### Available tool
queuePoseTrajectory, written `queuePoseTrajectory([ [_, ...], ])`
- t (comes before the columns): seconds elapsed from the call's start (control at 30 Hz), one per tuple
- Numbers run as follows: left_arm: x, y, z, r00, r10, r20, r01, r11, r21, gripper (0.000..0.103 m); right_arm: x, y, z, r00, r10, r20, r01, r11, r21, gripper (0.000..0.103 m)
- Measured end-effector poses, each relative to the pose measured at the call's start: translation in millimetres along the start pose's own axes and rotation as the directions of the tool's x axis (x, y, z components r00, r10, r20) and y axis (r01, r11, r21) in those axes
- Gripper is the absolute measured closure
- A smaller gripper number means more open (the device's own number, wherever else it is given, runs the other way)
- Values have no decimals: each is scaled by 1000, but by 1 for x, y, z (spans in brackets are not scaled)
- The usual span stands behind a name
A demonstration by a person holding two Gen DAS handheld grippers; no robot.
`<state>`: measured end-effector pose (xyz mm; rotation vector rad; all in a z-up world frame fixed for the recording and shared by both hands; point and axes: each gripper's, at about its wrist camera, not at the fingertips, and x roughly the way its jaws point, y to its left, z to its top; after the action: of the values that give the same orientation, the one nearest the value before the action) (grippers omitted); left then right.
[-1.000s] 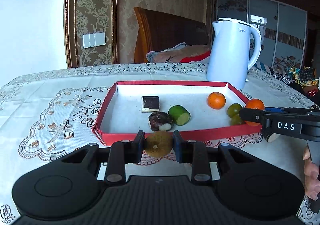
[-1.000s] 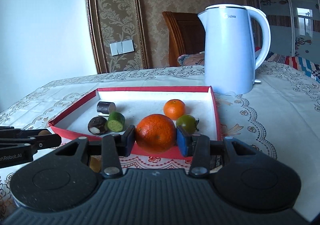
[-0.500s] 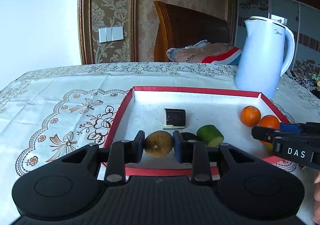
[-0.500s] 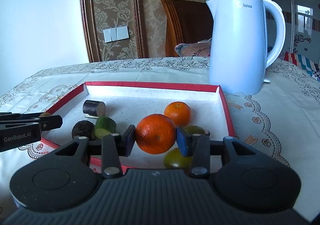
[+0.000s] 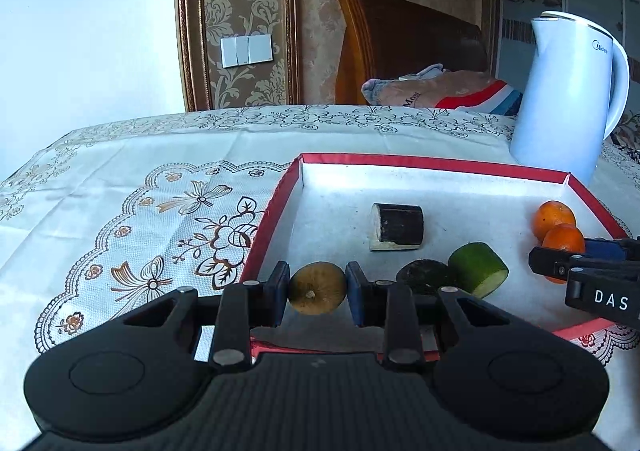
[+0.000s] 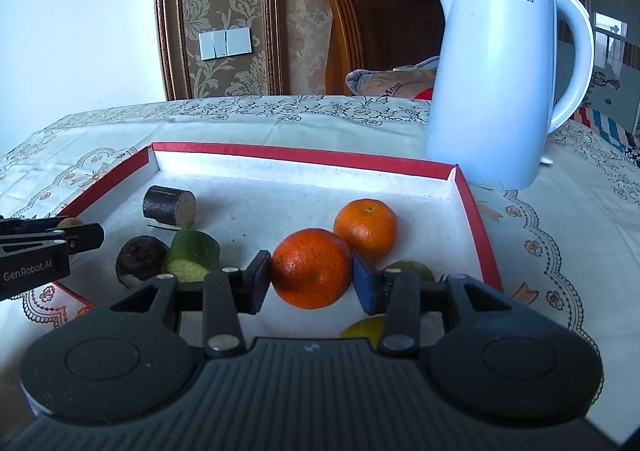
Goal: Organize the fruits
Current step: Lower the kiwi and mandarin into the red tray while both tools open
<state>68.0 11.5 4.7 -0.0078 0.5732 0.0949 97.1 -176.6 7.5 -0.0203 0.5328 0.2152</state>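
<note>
Two fruits left: left gripper (image 5: 317, 288) pinching a kiwi (image 5: 317, 288), right gripper (image 6: 312, 277) clamping an orange (image 6: 311, 268) (lower-centre frame), both over the red tray (image 6: 476, 219), unreleased.

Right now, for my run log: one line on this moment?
left gripper: shut on kiwi | right gripper: shut on orange | both over tray

Left wrist view: sits just behind own jaws, looks forward and slightly down across desk (image 5: 120, 179), close to near left corner of red tray (image 5: 276, 203). Right wrist view: same low pose behind own jaws, over tray's right part, kettle (image 6: 496, 83) ahead-right of jaws. Both share tray, kettle, chair (image 5: 400, 51), wall switch (image 6: 226, 43); each catches other gripper's tip at frame edge.
</note>
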Motion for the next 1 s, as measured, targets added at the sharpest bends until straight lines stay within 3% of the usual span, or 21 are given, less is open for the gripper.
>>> queuePoseTrajectory([
  [1.0,16,-9,-1,999,19,-27,-19,1000,-10,73,12,10,5,999,-32,-4,33,998,46,62],
])
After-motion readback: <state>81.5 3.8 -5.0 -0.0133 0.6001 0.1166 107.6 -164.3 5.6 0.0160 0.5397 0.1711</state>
